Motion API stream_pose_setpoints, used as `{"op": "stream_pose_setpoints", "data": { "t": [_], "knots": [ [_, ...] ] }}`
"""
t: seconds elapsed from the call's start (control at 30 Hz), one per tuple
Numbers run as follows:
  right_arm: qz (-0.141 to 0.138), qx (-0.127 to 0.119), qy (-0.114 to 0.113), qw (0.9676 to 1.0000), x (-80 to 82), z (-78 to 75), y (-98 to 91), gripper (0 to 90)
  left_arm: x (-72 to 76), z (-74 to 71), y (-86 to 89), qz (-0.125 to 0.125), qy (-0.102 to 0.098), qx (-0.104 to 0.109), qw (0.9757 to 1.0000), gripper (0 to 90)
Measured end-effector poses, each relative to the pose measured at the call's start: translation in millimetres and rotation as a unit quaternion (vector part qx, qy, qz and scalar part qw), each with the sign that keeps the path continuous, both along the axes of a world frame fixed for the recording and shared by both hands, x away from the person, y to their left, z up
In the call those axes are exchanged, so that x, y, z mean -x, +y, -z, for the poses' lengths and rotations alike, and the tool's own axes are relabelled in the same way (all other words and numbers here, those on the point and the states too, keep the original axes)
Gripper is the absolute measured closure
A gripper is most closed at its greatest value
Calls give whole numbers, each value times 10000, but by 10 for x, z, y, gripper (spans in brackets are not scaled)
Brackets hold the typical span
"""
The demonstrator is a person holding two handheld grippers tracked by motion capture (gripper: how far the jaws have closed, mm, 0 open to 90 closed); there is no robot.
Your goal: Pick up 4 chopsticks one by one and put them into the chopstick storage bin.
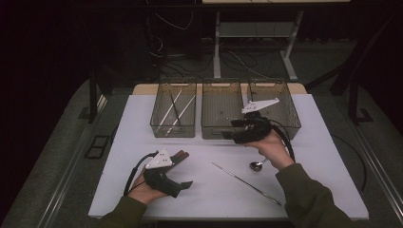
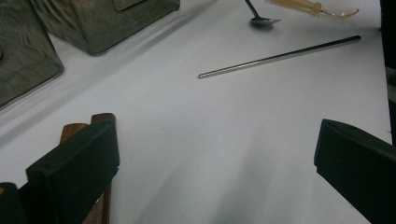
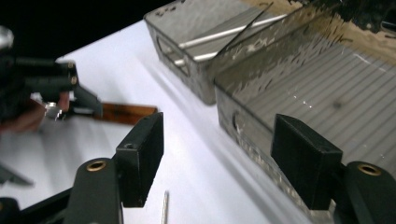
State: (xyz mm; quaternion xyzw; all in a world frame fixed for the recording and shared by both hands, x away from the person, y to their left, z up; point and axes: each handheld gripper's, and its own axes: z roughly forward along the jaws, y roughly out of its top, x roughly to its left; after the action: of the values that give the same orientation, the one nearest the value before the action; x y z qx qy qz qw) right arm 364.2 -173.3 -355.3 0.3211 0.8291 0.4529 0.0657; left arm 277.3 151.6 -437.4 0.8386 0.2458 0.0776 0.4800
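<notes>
Over the front edge of the middle clear plastic bin (image 1: 221,110), right gripper (image 1: 231,134) hangs, jaws spread, nothing between. Left gripper (image 1: 185,169) rests low on white bench (image 1: 204,190), jaws released, brown wooden sticks (image 1: 181,156) beside one jaw. Thin metal rod (image 1: 247,183) and small metal spoon (image 1: 258,165) lie near the right forearm.

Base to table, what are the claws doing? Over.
Left claw open, resting on table. Right claw open, empty, by middle bin. Metal rod and spoon lying free.
</notes>
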Motion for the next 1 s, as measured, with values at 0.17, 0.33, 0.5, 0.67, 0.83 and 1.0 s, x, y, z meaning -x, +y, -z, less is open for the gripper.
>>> {"op": "stream_pose_setpoints", "data": {
  "t": [0.17, 0.33, 0.5, 0.67, 0.83, 1.0],
  "knots": [
    [-11, -32, 48, 10000, 130, 86, -142, 349, -3, 1, 0, -20, 22, 18, 10000, 0],
    [-33, 24, 178, 9998, 292, 189, -278, 379, 1, 0, -4, 2, 15, 11, 10000, 0],
    [-61, 132, 329, 9994, 424, 262, -398, 409, 3, -1, -13, 22, 15, -13, 10000, 0],
    [-97, 289, 360, 9989, 556, 317, -464, 417, 6, -3, -13, 37, 29, -7, 10000, 0],
    [-116, 553, 432, 9975, 669, 355, -514, 477, 12, -4, -19, 50, 24, -2, 10000, 0],
    [-230, 982, 533, 9935, 776, 416, -546, 565, 7, -2, -18, 79, 22, -48, 10000, 0]
  ]
}}
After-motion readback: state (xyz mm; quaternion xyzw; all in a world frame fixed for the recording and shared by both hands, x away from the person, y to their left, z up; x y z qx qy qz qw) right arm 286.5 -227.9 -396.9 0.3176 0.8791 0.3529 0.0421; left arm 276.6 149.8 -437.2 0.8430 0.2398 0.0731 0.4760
